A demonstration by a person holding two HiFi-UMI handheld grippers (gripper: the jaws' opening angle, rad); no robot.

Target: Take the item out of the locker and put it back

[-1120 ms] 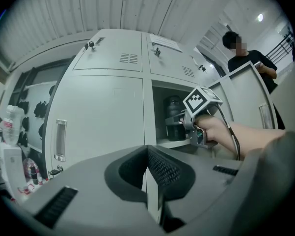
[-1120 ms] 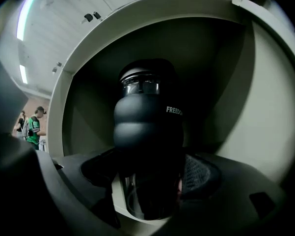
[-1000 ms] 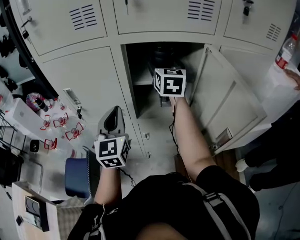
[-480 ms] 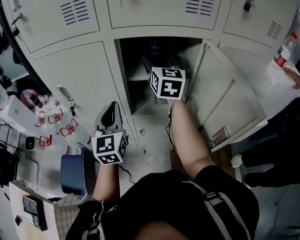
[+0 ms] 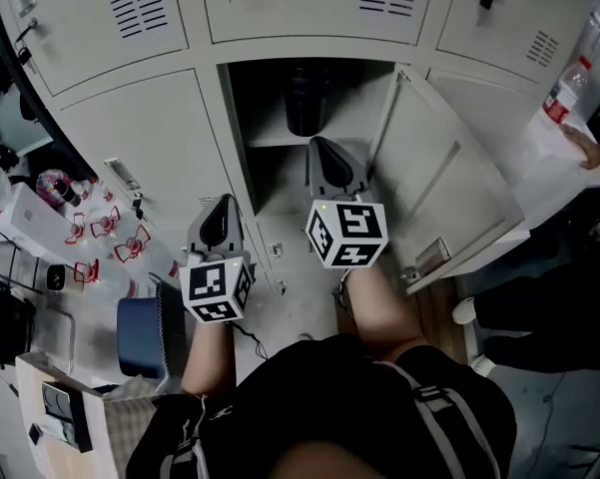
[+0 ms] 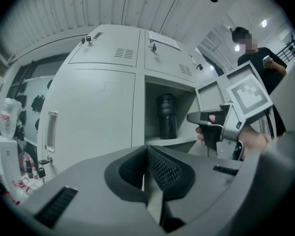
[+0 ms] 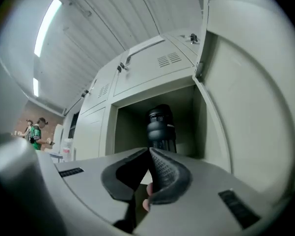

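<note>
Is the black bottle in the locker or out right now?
In. The black bottle stands upright on the shelf inside the locker, whose door is swung open.

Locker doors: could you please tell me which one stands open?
The door right of the compartment with the dark bottle is swung outward; all the others lie flush and shut.

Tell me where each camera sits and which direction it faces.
Head view: on the person's head, looking steeply down at the open locker; shows forearms, left hand-held gripper and right hand-held gripper.
Left gripper view: on the left hand-held gripper, facing the locker; shows its shut jaws and the right hand-held gripper.
Right gripper view: on the right hand-held gripper, facing the bottle; shows its jaws, just closed, empty.
Shared: all three see the bottle.
</note>
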